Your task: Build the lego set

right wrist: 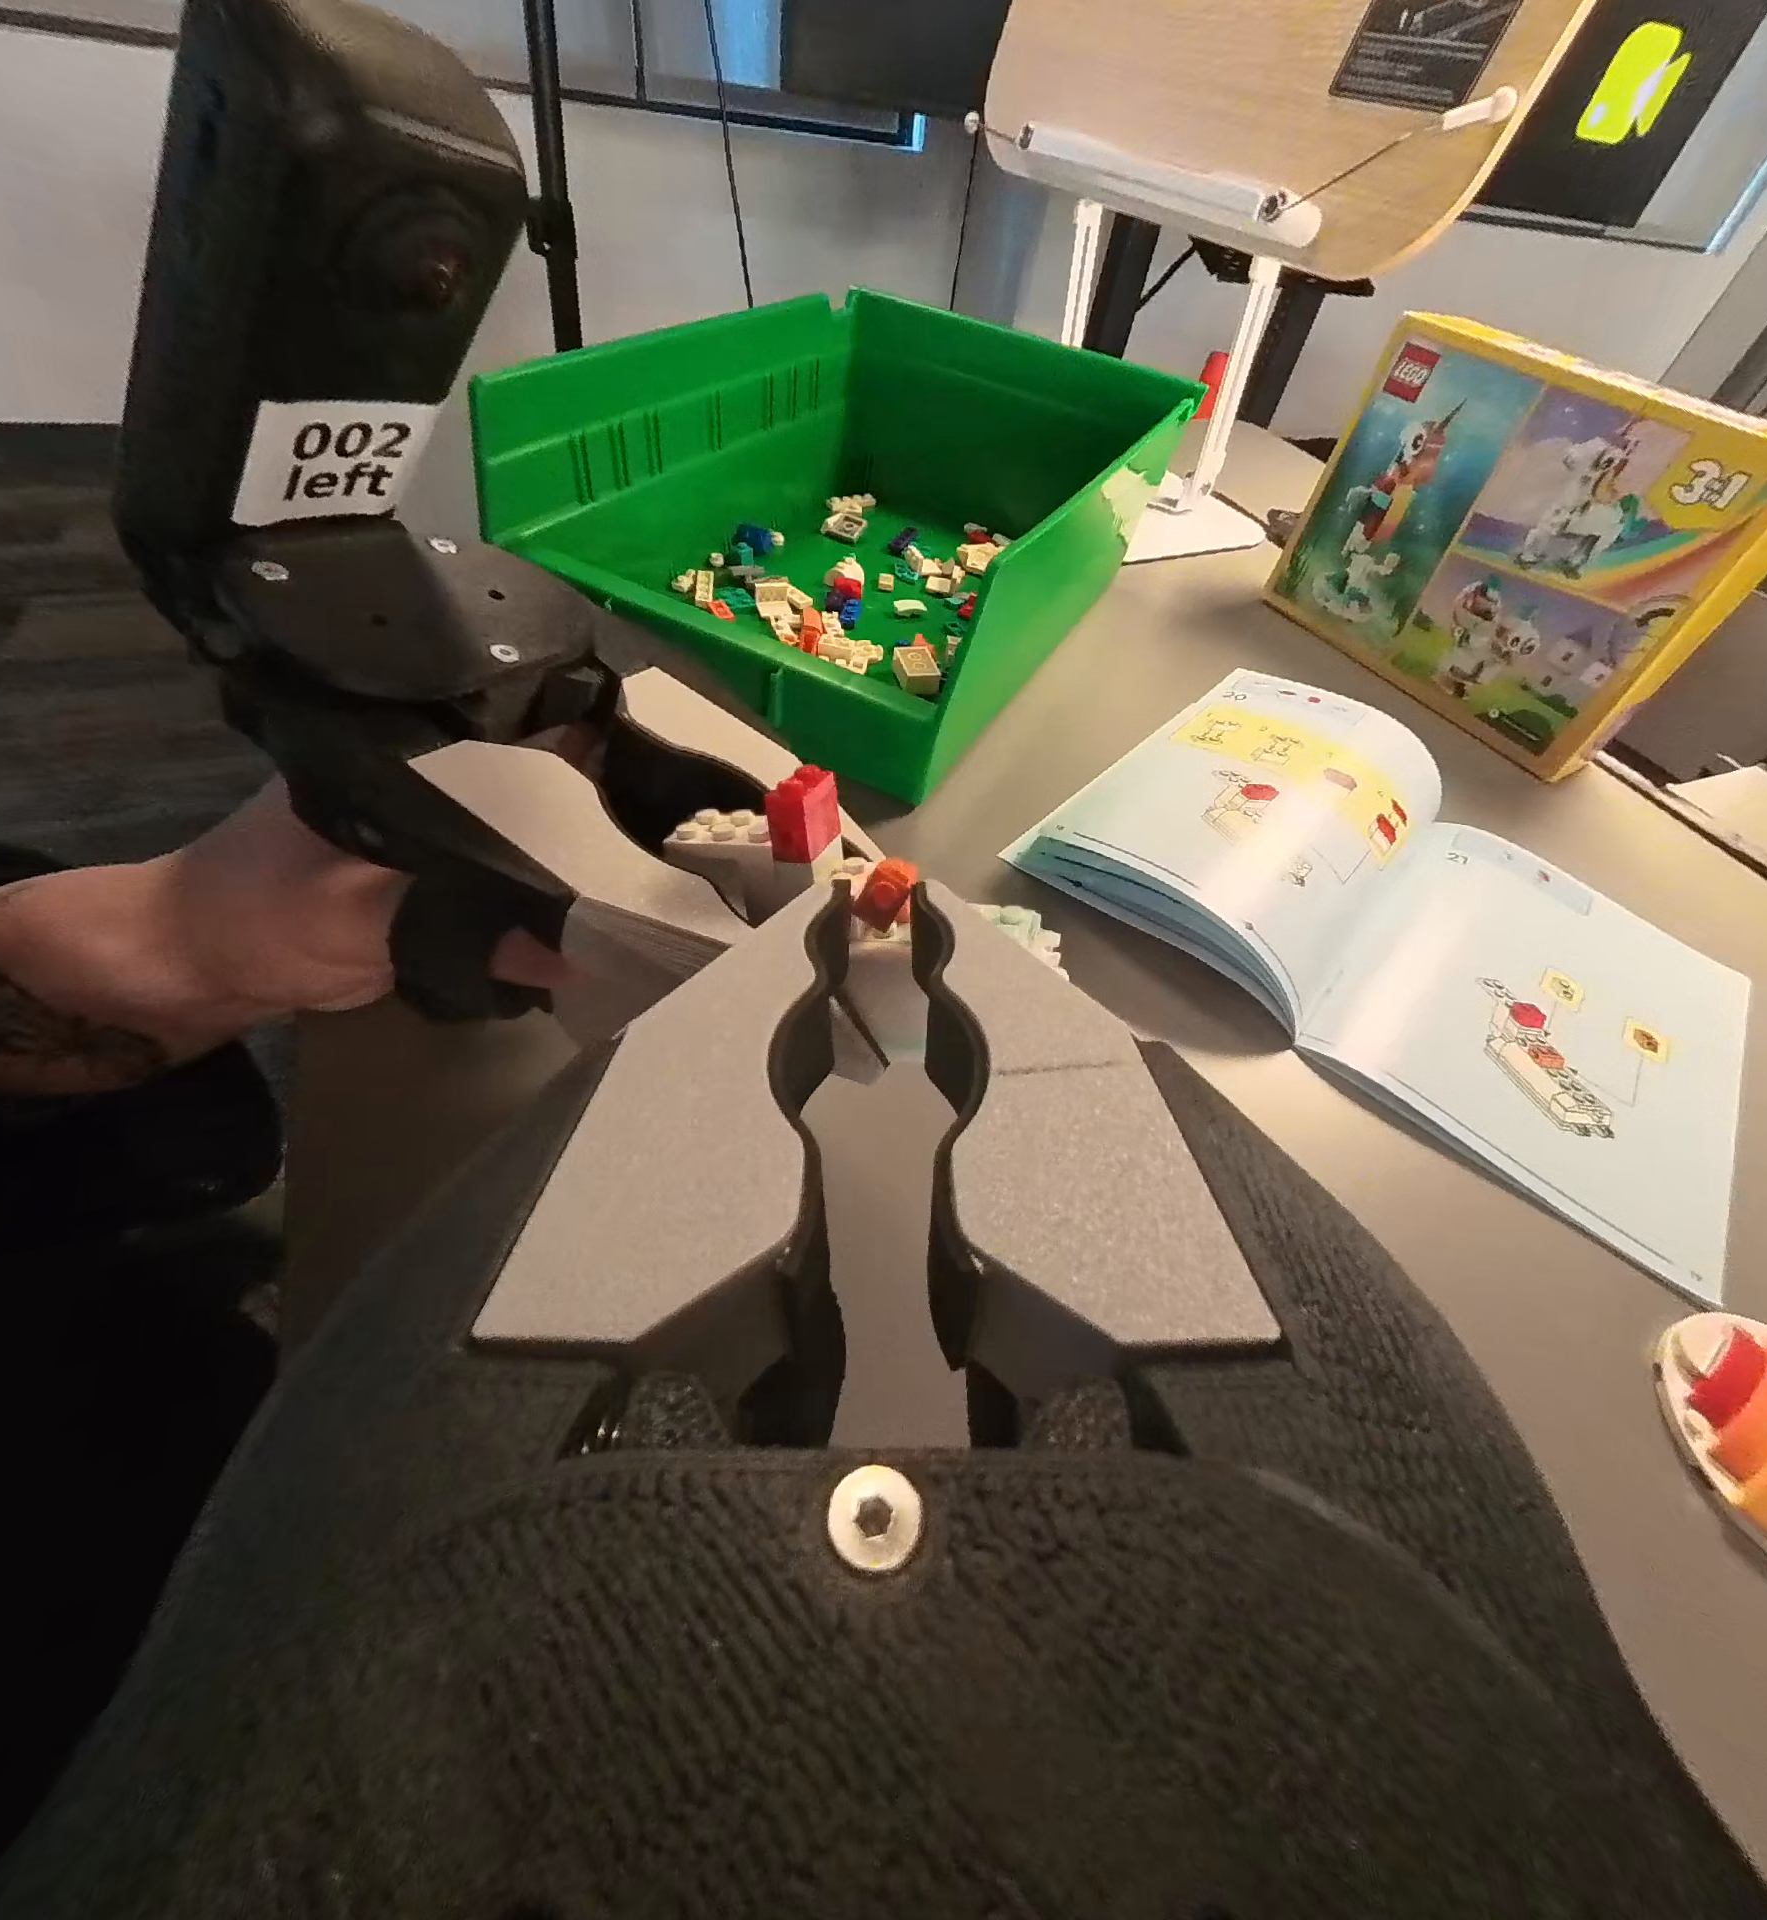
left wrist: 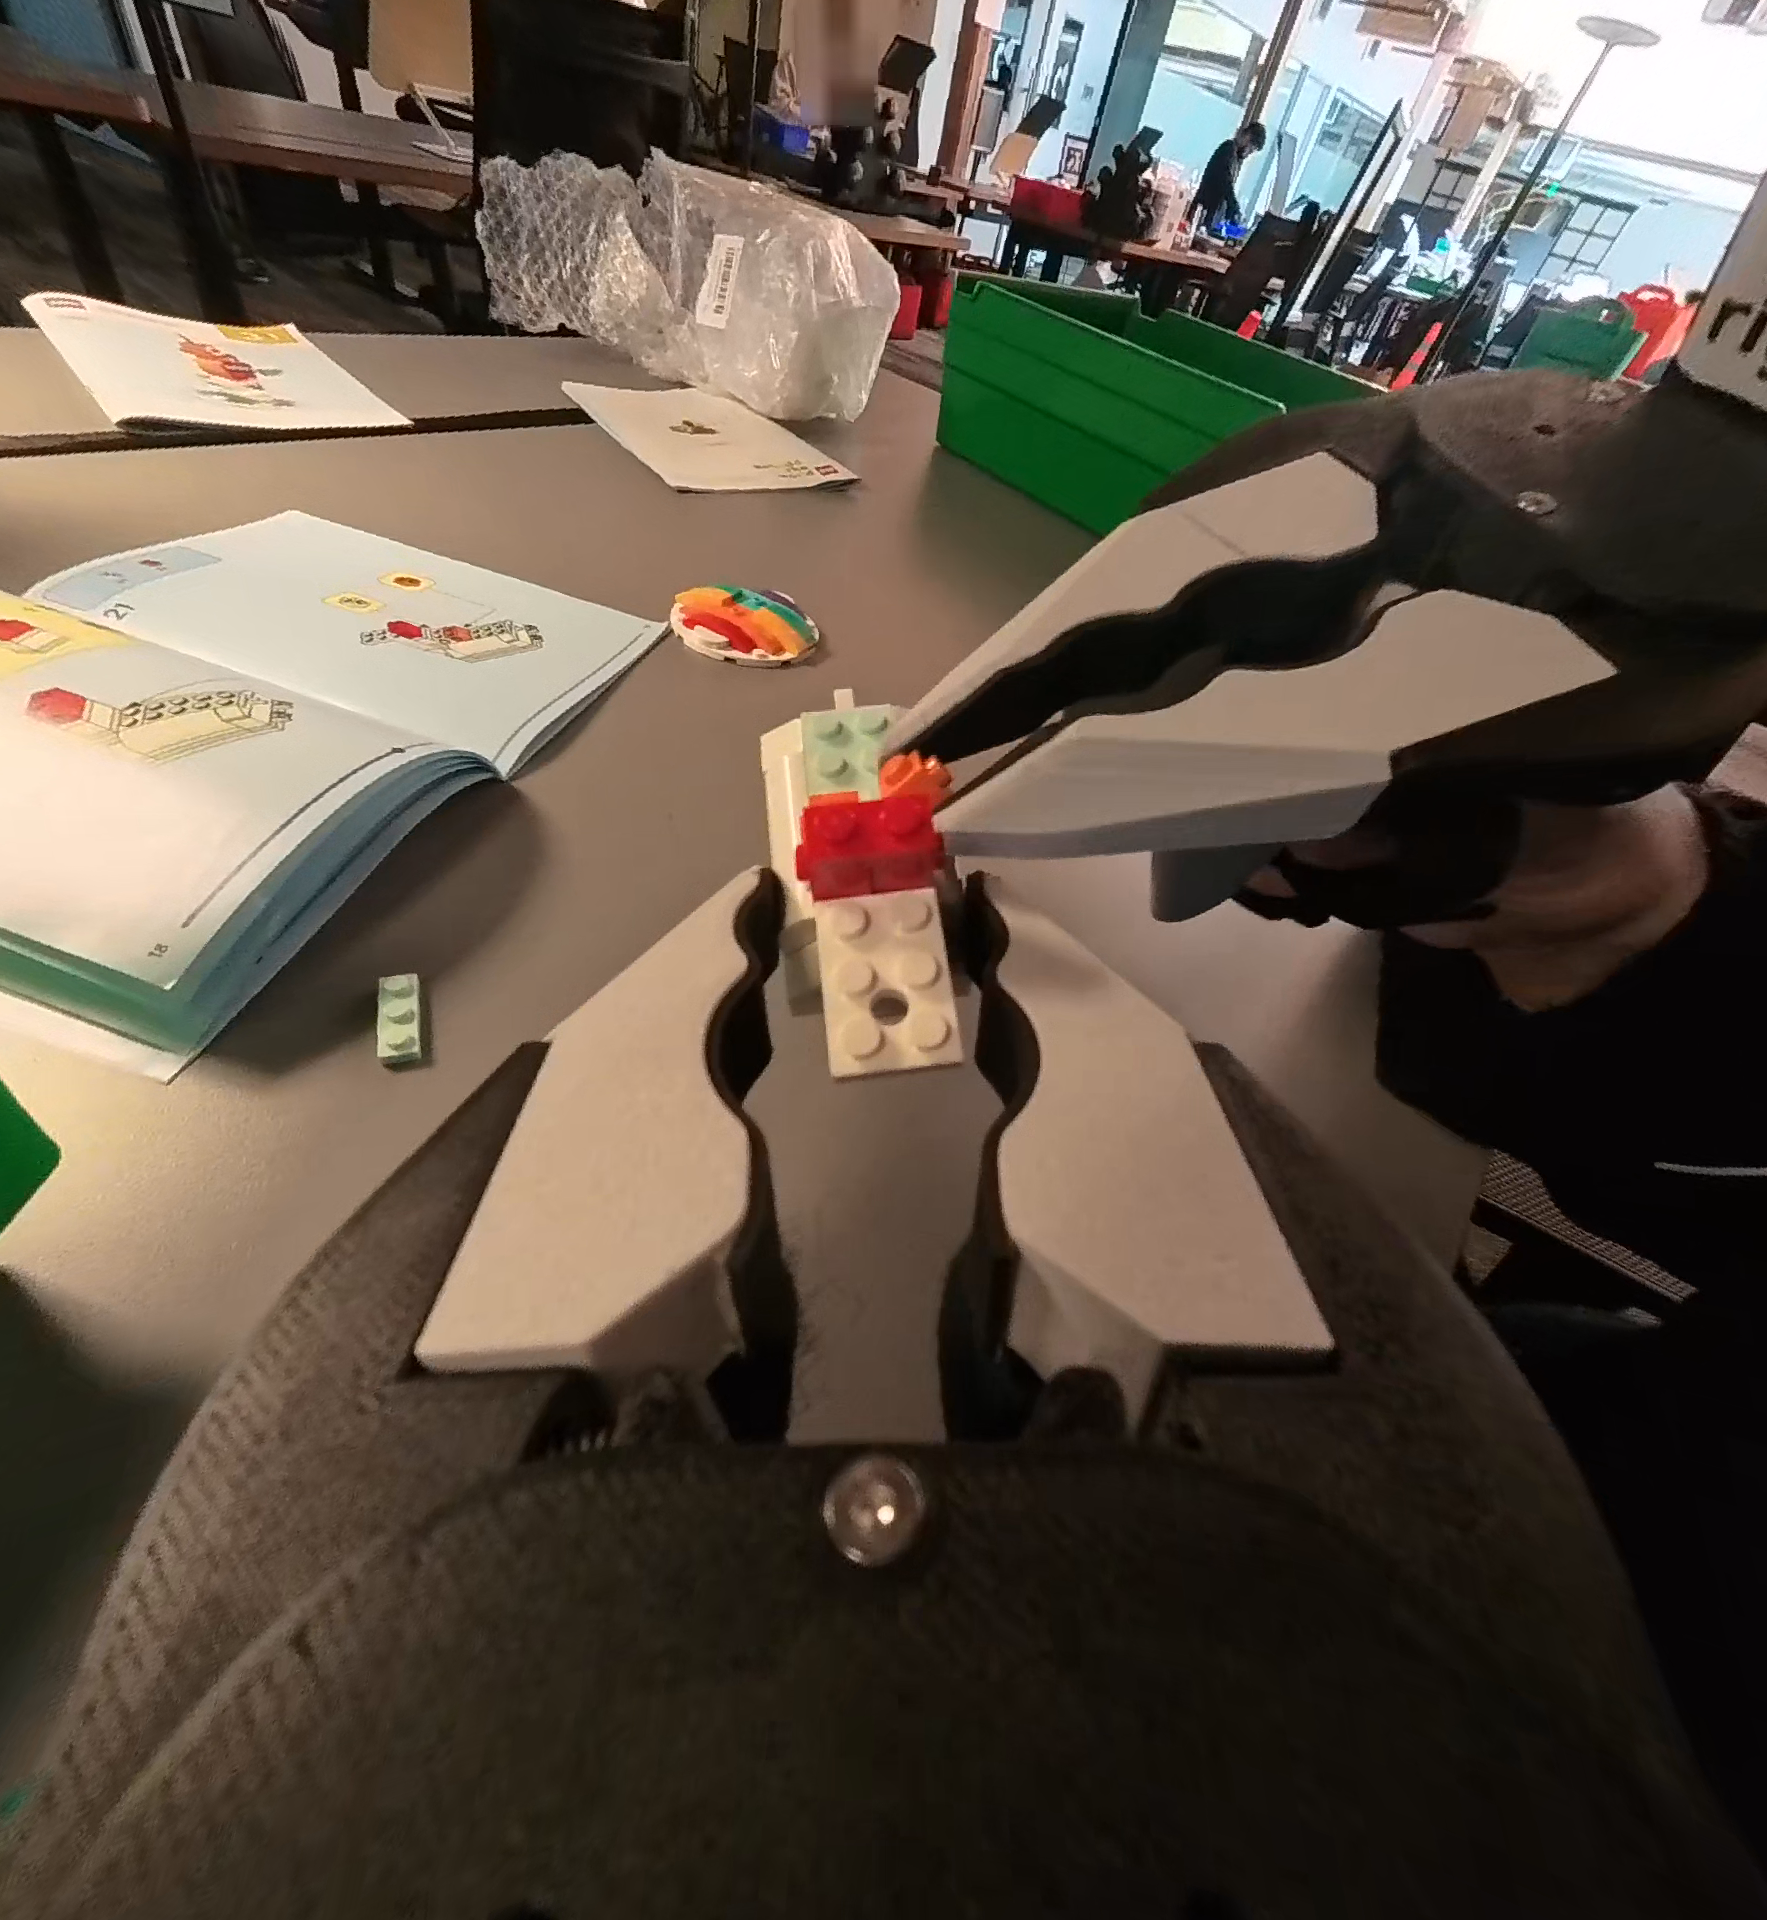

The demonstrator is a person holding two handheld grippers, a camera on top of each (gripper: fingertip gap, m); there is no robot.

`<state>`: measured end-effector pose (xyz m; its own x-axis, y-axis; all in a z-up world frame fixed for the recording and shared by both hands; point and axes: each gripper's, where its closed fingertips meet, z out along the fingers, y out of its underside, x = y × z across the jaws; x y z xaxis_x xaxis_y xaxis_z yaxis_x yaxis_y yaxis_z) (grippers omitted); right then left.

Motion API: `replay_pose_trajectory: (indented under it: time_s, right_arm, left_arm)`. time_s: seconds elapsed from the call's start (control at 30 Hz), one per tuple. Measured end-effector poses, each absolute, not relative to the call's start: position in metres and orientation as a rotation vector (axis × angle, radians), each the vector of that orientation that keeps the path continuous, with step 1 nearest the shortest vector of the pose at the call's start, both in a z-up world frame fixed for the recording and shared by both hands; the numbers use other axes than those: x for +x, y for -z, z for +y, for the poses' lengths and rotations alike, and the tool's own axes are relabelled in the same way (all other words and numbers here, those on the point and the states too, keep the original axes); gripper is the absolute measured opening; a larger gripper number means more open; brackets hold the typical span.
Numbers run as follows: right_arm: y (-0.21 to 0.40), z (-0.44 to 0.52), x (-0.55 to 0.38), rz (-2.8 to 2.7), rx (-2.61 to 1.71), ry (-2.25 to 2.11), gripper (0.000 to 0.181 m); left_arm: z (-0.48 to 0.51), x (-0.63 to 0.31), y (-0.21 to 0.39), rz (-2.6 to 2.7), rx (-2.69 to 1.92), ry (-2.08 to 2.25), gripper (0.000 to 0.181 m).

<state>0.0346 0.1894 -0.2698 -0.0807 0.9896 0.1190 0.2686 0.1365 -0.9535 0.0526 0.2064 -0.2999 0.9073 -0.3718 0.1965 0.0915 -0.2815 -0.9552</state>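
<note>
My left gripper [left wrist: 871, 888] is shut on a small Lego build [left wrist: 889, 977]: a white studded plate with a red brick [left wrist: 863, 842] on it and a pale green plate [left wrist: 846, 740] beyond. My right gripper [left wrist: 920, 784] comes in from the right, shut on a small orange piece [left wrist: 915, 774] that touches the build just behind the red brick. In the right wrist view the orange piece [right wrist: 884, 888] sits between the tips of my right gripper [right wrist: 877, 902]. The left gripper [right wrist: 723, 862] holds the build with the red brick [right wrist: 801, 816] at upper left.
An open instruction booklet [left wrist: 235, 727] [right wrist: 1378, 935] lies on the grey table. A loose pale green plate [left wrist: 401, 1018] and a rainbow disc [left wrist: 746, 623] [right wrist: 1762, 1444] lie nearby. A green bin [right wrist: 650, 436] holds several loose bricks. The Lego box [right wrist: 1554, 540], a plastic bag [left wrist: 702, 270] and another green bin [left wrist: 1066, 416] stand farther off. Left and right tips are no more than a few centimetres apart.
</note>
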Motion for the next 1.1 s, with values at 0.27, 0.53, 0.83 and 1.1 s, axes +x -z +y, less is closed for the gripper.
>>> replay_pose_trajectory:
  time_s: [0.27, 0.53, 0.83, 1.1]
  right_arm:
    - [0.269, 0.193, 0.038, -1.590, -1.235, -0.964, 0.009]
    - [0.277, 0.218, 0.064, -1.745, -1.112, -0.777, 0.010]
    - [0.359, 0.223, 0.109, -2.177, -1.168, -0.875, 0.009]
    - [0.366, 0.237, 0.129, -2.194, -1.229, -0.989, 0.009]
  left_arm:
    - [0.206, 0.055, 0.299, 0.225, -1.802, 0.483, 0.035]
    - [0.206, 0.051, 0.301, 0.217, -1.813, 0.477, 0.035]
    - [0.206, 0.050, 0.300, 0.222, -1.801, 0.453, 0.035]
    - [0.206, 0.051, 0.301, 0.230, -1.806, 0.469, 0.035]
